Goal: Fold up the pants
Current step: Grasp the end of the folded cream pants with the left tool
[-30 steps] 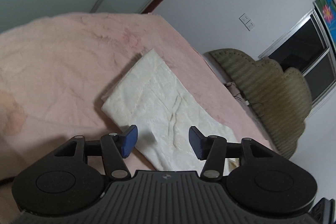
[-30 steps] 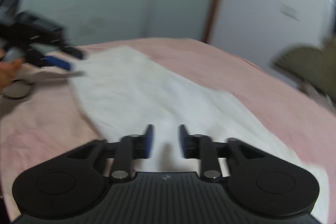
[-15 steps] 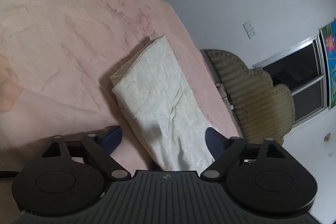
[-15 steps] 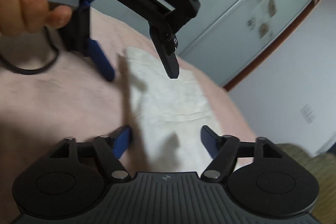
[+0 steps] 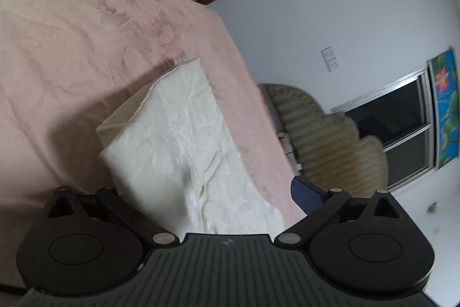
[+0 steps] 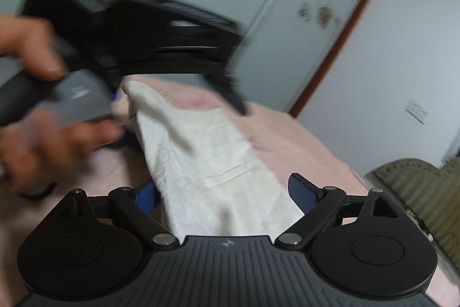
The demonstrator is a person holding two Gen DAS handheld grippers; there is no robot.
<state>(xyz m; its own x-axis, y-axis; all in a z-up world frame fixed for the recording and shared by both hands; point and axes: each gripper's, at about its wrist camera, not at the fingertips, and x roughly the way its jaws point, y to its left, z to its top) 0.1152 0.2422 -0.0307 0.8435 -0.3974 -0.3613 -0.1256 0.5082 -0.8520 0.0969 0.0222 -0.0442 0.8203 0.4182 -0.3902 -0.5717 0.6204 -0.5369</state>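
Jaws on both tools were opening vs a sec earlier: our left hand-held gripper [image 5: 207, 189] and right hand-held gripper [image 6: 222, 192] gripped nothing; folded cream fabric pants [image 5: 184, 151] lay between them on pink bed [image 5: 72, 48]. Fold prob. released.

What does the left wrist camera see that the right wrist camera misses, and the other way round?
Only the left wrist view shows the window and the flower picture beside it. Only the right wrist view shows a hand holding the left gripper, blurred. Both show the folded white pants on the pink bed, the green headboard, and wide, opening jaws with the pants lying loose between them.
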